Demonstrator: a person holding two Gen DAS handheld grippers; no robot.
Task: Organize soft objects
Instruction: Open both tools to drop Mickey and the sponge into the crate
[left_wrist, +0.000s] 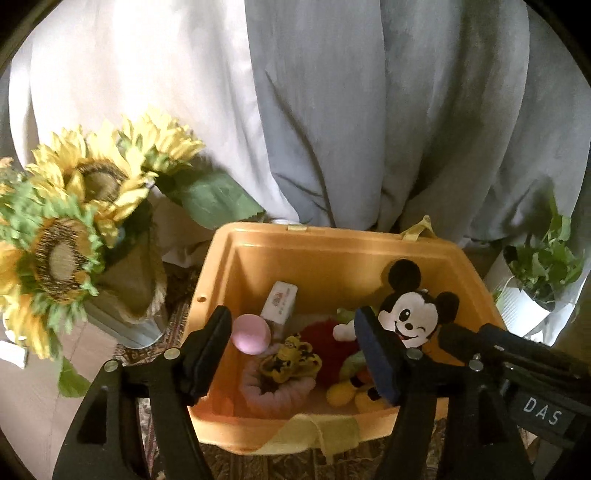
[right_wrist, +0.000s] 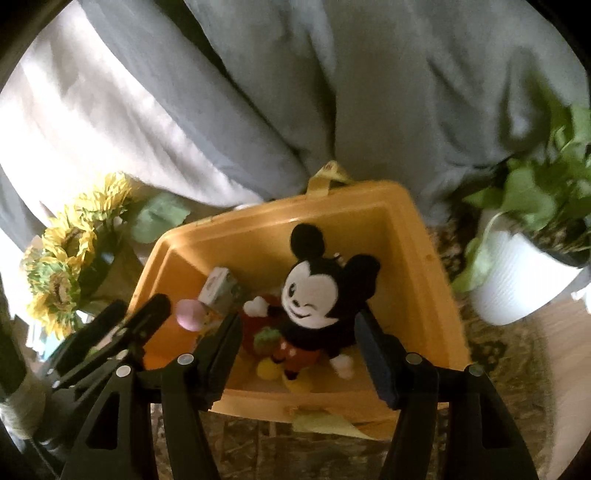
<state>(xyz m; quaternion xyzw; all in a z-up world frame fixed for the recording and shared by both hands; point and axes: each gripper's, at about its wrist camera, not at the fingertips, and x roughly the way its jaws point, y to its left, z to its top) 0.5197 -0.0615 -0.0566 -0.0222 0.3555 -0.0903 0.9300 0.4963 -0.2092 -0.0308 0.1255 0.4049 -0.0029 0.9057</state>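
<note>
your mickey mouse plush (right_wrist: 314, 295) sits upright in the orange bin (right_wrist: 424, 258), at 12 o'clock from the right gripper (right_wrist: 299, 354), whose jaws are spread. the left gripper (left_wrist: 295, 350) is spread too. it looks light and squashy; pinch the torso, not the floppy ears.

The orange bin (left_wrist: 325, 254) looks like smooth plastic with a dull sheen. The Mickey Mouse plush (right_wrist: 314, 291) is soft, matt fleece; the pink scrunchie (left_wrist: 273, 391) is ruffled cloth. Both tools, left (left_wrist: 295, 350) and right (right_wrist: 299, 350), are matt black plastic with shiny metal rivets. Grey curtains (left_wrist: 351, 110) hang as smooth woven cloth. The sunflowers (left_wrist: 92, 177) look like frayed fabric, and the white pot (right_wrist: 513, 284) is ribbed.
</note>
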